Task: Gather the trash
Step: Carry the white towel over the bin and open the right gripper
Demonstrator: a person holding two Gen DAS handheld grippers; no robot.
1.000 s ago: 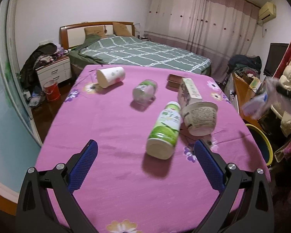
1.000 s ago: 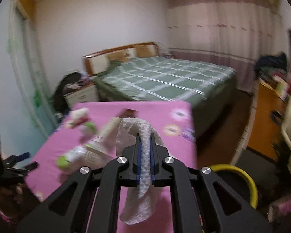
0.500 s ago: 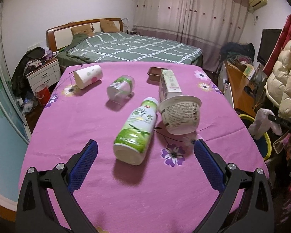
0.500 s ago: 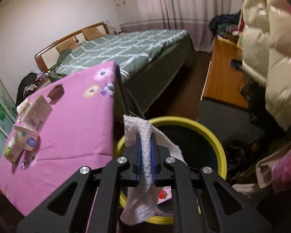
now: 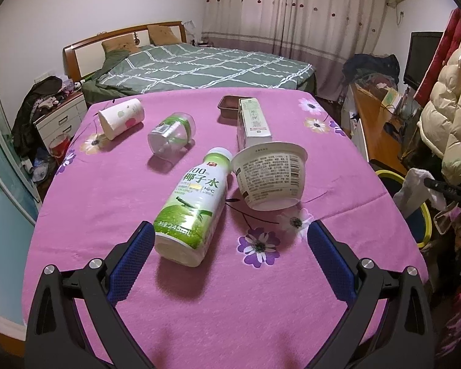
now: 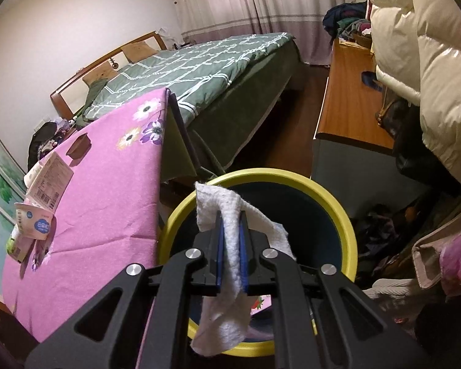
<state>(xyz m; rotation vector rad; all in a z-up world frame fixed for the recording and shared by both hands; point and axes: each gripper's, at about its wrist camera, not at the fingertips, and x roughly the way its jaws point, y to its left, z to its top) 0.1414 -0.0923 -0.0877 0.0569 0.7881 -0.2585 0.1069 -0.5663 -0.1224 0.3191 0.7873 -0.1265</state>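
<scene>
My right gripper [image 6: 231, 215] is shut on a crumpled white paper towel [image 6: 227, 276] and hangs over the yellow-rimmed trash bin [image 6: 332, 193] beside the table. In the left wrist view that towel [image 5: 415, 187] shows at the right edge above the bin [image 5: 425, 215]. My left gripper [image 5: 230, 233] stands open just above the pink flowered tablecloth [image 5: 199, 307]. A green coconut-water bottle [image 5: 193, 206] lies between its fingers, untouched. Behind it lie a white tub [image 5: 270, 178], a milk carton [image 5: 253, 121], a clear jar [image 5: 172, 135], a paper cup [image 5: 121, 118] and a brown tray [image 5: 229, 104].
A green bed [image 5: 199, 67] stands past the table. A wooden desk [image 6: 350, 98] and a hanging cream puffer coat [image 6: 430, 61] are right of the bin. A nightstand with clothes [image 5: 52, 113] is at the left. Clutter lies on the floor near the bin [image 6: 384, 224].
My right gripper carried the towel off the table and down over the bin. My left gripper moved in toward the bottle, which now lies between its fingers.
</scene>
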